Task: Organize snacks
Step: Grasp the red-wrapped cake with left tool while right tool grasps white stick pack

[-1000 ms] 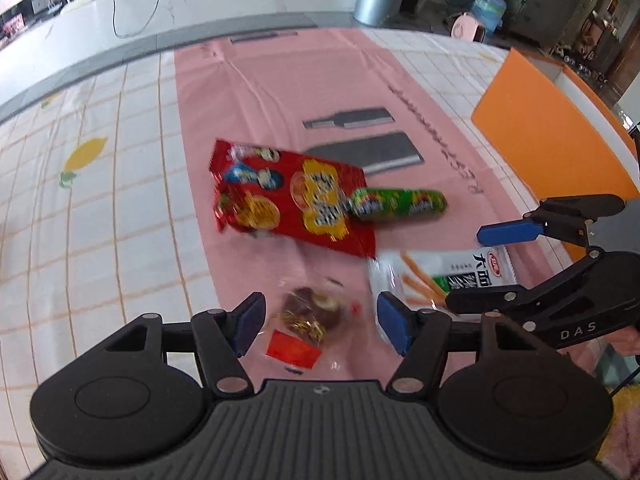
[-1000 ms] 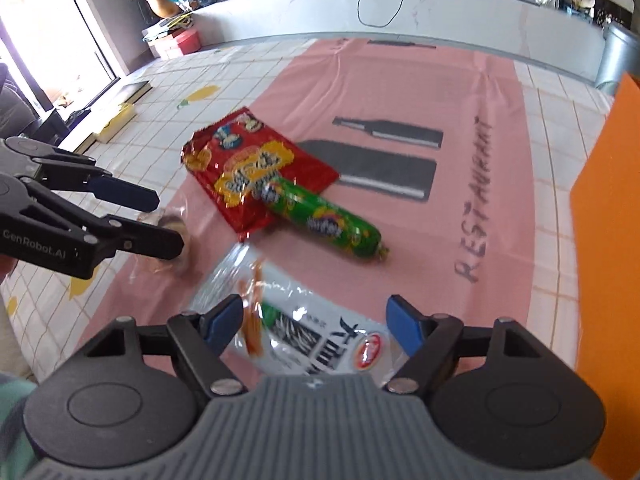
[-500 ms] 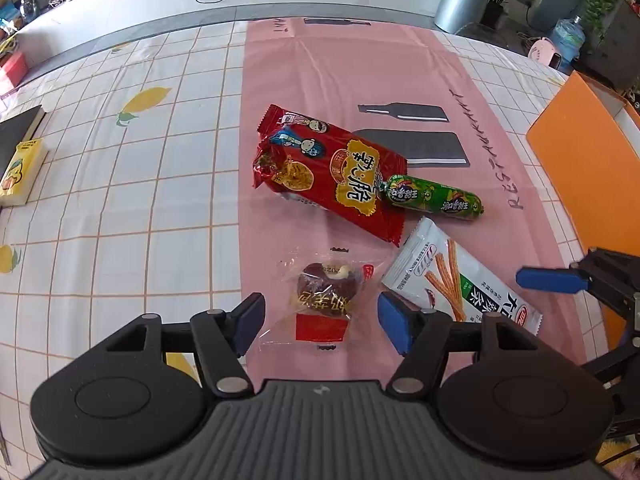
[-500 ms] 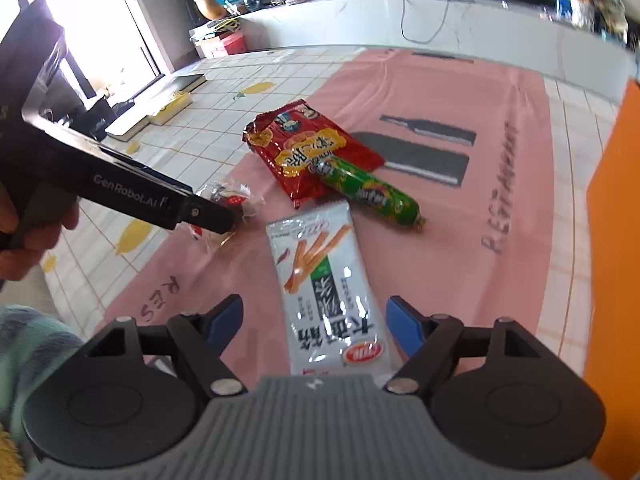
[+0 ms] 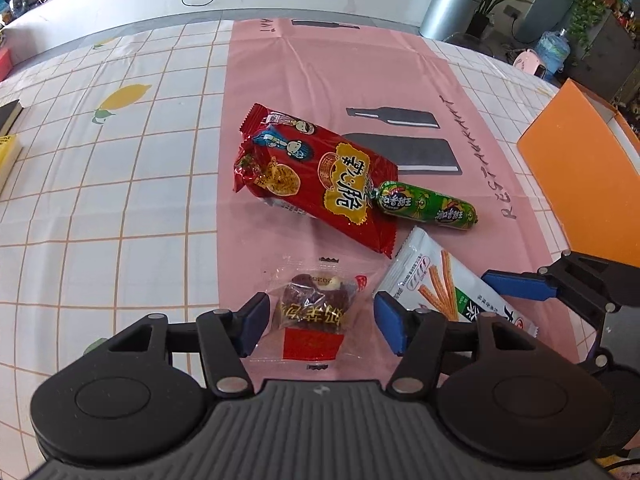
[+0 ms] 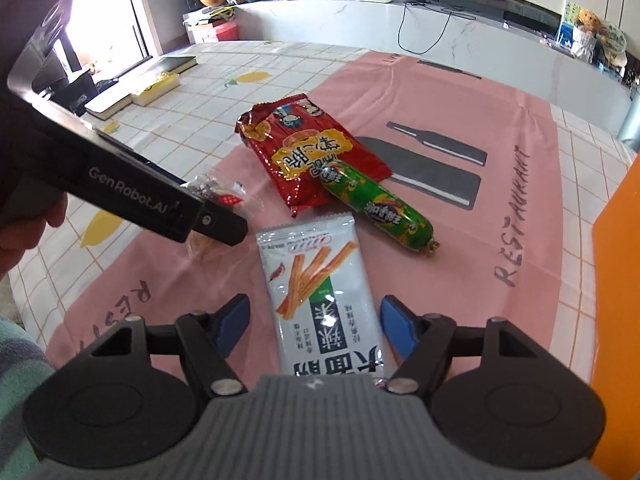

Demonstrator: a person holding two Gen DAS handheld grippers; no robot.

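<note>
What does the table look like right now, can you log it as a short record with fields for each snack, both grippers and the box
surface: pink runner over checked cloth
red bag: flat, mid-runner
green sausage: one end resting on the red bag
white stick-snack packet: flat, between the right gripper fingers
clear candy packet: between the left gripper fingers
left gripper: open, nothing held
right gripper: open, nothing held
orange box: right edge of table

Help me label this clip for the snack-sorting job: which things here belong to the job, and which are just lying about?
Belong to the job:
red snack bag
green sausage
white stick-snack packet
clear candy packet
orange box, probably the container
left gripper and right gripper, both open

Lying about:
books
metal bin
potted plants
</note>
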